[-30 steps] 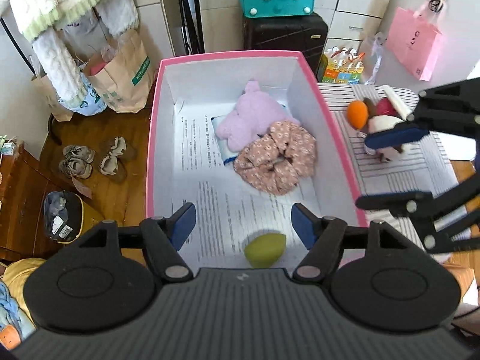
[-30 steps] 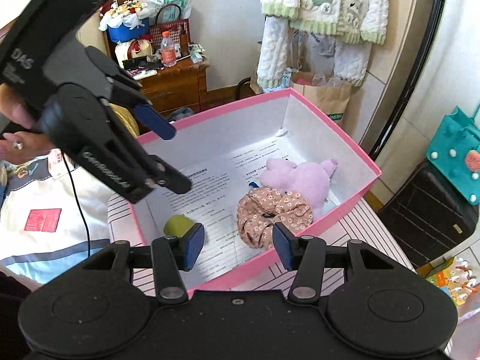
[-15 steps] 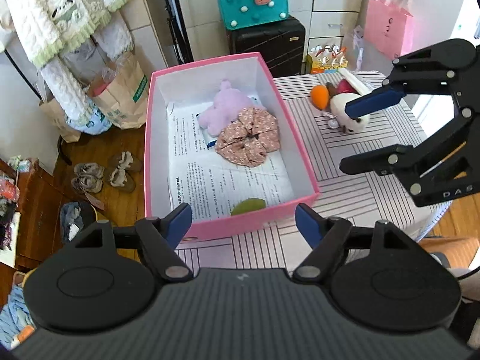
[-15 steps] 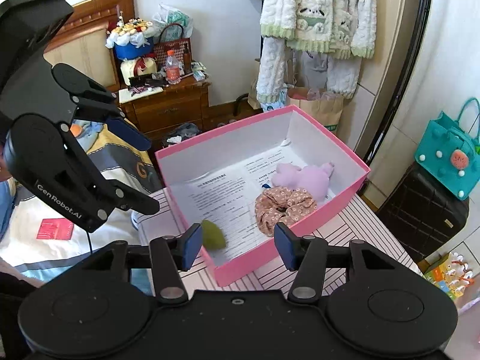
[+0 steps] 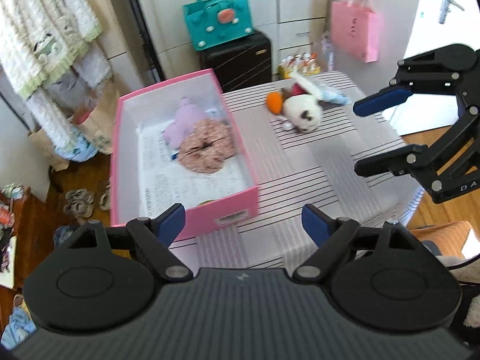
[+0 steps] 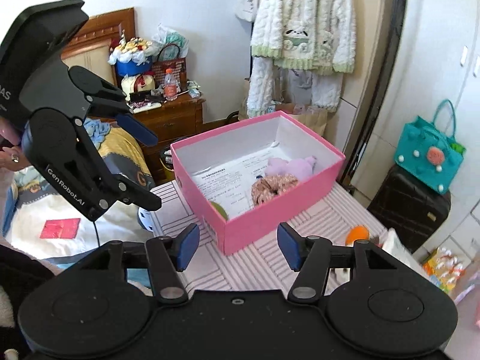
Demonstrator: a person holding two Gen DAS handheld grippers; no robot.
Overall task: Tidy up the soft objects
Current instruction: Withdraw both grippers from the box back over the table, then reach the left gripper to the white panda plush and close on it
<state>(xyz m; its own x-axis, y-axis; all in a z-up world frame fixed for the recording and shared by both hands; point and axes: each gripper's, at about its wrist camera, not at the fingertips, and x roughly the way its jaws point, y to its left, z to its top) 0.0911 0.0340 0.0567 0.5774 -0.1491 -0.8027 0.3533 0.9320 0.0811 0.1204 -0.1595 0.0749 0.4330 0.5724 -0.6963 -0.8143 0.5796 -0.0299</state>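
From my left wrist camera, my left gripper (image 5: 243,222) hangs above the near edge of the striped table (image 5: 315,180), jaws spread wide with nothing between the blue pads. At about ten o'clock from it sits the pink box (image 5: 222,207), open at the top and lined with printed paper. Inside, toward its far end, a lilac plush toy (image 5: 183,120) lies touching a floral scrunchie (image 5: 207,147), which rests just nearer to me. A sliver of a green soft item (image 5: 207,202) peeks over the near wall of the box.

Moving toward one o'clock, outside the box on the table, an orange soft ball (image 5: 274,103) sits just beside a white plush toy (image 5: 303,112), with a few other small pieces bunched behind them that I cannot make out. At three o'clock my right gripper (image 5: 381,135) floats over the table's right edge, also gaping and holding nothing.

From my right wrist camera, the left gripper (image 6: 150,171) shows at nine o'clock, open and empty, beside the box (image 6: 258,228). The green item (image 6: 220,210) lies in the near corner, the scrunchie (image 6: 270,186) and lilac toy (image 6: 291,165) further in. My right gripper (image 6: 238,247) is wide open, empty, with the orange ball (image 6: 357,234) at three o'clock on the table.
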